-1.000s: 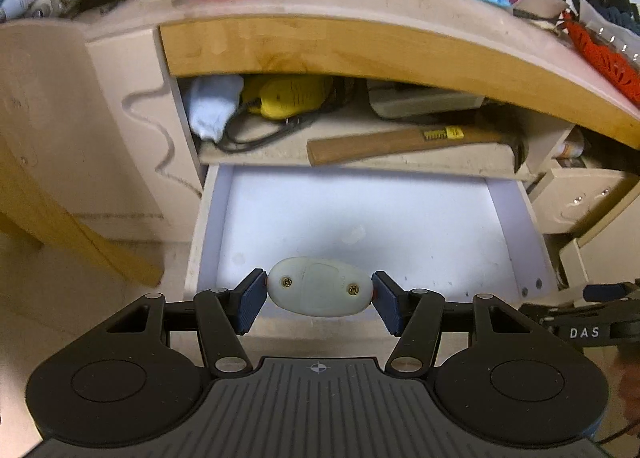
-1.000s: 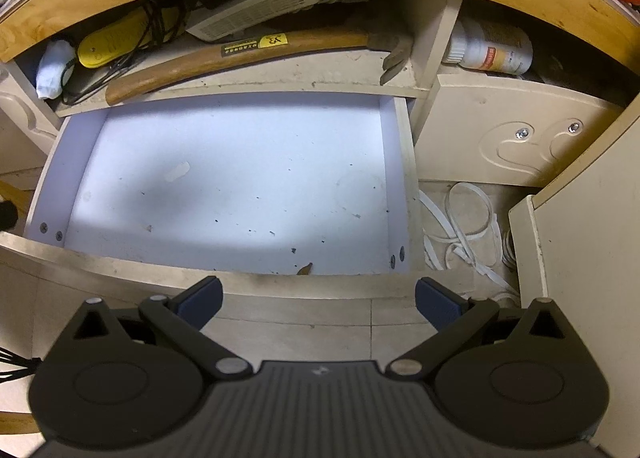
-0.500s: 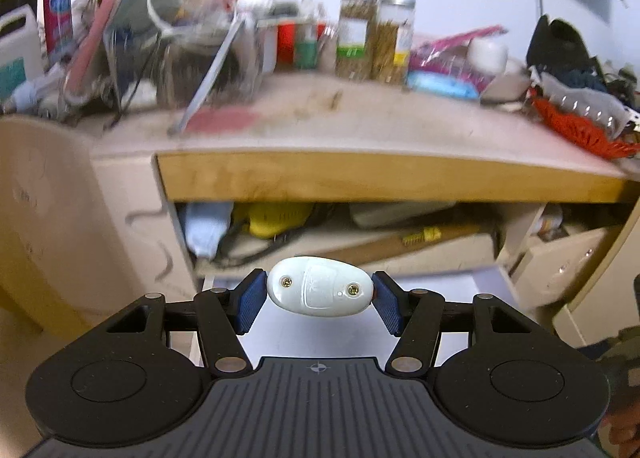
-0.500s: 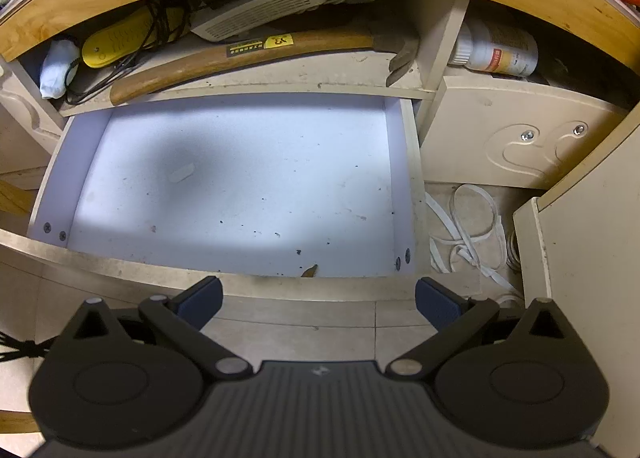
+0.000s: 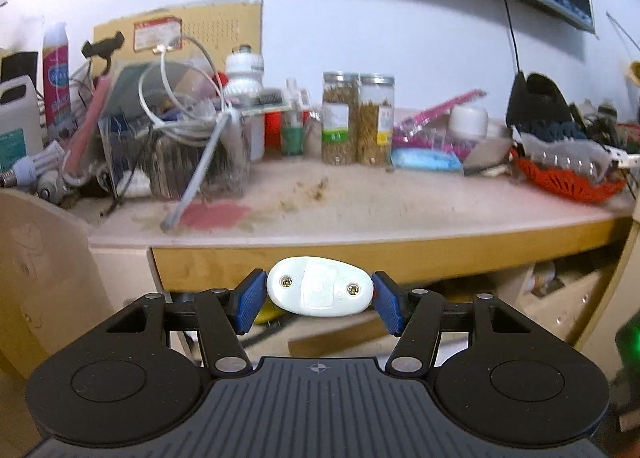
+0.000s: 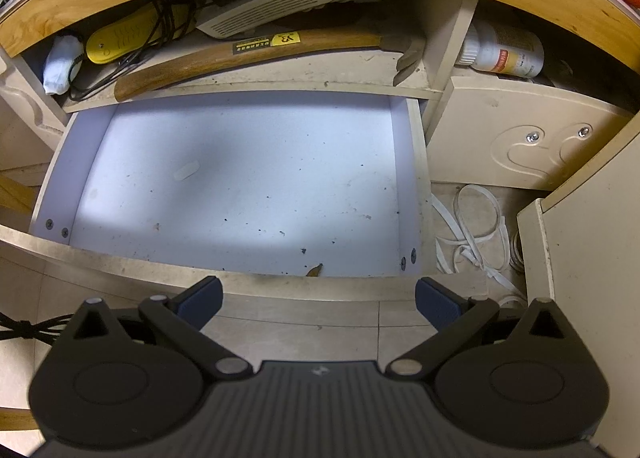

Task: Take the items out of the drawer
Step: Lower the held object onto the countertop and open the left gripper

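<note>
Left gripper [image 5: 320, 296]: blue pads clamped on either end of a white oval plastic piece [image 5: 320, 287] with two screws in its face. The piece is held level in the air, clear of the drawer, in front of the yellow wooden edge of the worktop [image 5: 360, 214]. Beyond it, at 12 o'clock, two clear jars [image 5: 358, 118] of brownish contents stand side by side on the worktop. At 10 o'clock is a clear container [image 5: 176, 146] crowded with cables and a grey rod; its contents are blurred and cannot be itemised. At 2 o'clock an orange basket [image 5: 568, 180] sits near the worktop's end.

Right gripper [image 6: 318, 298]: jaws spread wide, nothing between them, angled down over the front rail of the open drawer [image 6: 416, 186]. The drawer's pale floor shows only specks, a small brown scrap near the front rail, and a faint pale mark at 11 o'clock. Beyond the drawer, at 12 o'clock, a hammer [image 6: 260, 52] with a wooden handle lies across the shelf. Farther back are a white vented box [image 6: 272, 6] and, at 10 o'clock, a yellow device [image 6: 120, 36] with black cord. At 3 o'clock white straps [image 6: 472, 234] lie loose on the floor.
</note>
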Motion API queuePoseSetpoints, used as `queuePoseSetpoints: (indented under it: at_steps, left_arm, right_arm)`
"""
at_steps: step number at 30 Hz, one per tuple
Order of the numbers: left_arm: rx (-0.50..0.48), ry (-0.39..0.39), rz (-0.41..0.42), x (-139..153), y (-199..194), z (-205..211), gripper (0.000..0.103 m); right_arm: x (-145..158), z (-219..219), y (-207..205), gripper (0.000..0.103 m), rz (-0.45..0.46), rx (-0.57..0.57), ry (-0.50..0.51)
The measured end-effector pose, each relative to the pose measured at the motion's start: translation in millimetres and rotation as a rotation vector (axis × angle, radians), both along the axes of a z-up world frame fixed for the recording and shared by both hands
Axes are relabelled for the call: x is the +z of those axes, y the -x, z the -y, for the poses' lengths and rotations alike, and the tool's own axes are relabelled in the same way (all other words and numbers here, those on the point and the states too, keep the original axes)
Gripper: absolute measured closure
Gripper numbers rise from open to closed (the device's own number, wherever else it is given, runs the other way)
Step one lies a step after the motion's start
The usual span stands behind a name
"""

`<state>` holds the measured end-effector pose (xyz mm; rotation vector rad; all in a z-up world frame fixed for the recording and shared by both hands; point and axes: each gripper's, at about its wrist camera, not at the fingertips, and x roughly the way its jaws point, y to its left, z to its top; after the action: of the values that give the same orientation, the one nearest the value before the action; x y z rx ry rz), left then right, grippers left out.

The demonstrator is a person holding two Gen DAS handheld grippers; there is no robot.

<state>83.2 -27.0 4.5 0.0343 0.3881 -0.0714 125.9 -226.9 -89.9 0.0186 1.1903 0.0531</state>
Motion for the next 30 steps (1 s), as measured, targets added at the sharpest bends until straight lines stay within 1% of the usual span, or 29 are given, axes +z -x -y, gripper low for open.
queuePoseSetpoints:
  at_steps: [2,7,10,12,17,20,23,30]
  left_arm:
    - [0.004,0.002,0.033,3.4,-0.9,-0.2,0.047]
    - [-0.002,-0.033,0.120,9.6,-1.9,4.5,0.047]
    - [0.011,-0.066,0.195,11.1,-1.7,7.9,0.047]
    - [0.022,-0.064,0.225,11.3,-4.4,7.7,0.047]
    - [0.046,-0.015,0.247,9.8,-14.2,4.2,0.047]
    - [0.060,-0.031,0.280,8.6,-17.5,5.9,0.047]
    - [0.053,-0.051,0.300,6.6,-22.6,9.0,0.047]
    - [0.051,-0.050,0.308,-1.1,-39.2,9.3,0.047]
  right_arm:
    - [-0.5,-0.8,-0.3,0.000,-0.002,0.002,-0.001]
    - [-2.2,-2.7,-0.6,0.000,-0.009,0.005,-0.001]
    - [-3.1,-3.8,-0.5,0.000,-0.013,0.008,-0.002]
    - [-3.7,-4.4,-0.3,0.000,-0.015,0.010,-0.003]
    - [-4.2,-5.0,-0.3,0.000,-0.019,0.012,-0.005]
    - [-4.4,-5.6,-0.8,0.000,-0.021,0.013,-0.008]
    - [-4.8,-6.5,-1.0,0.000,-0.021,0.016,-0.008]
    - [-6.1,-8.7,-0.7,0.000,-0.028,0.024,-0.012]
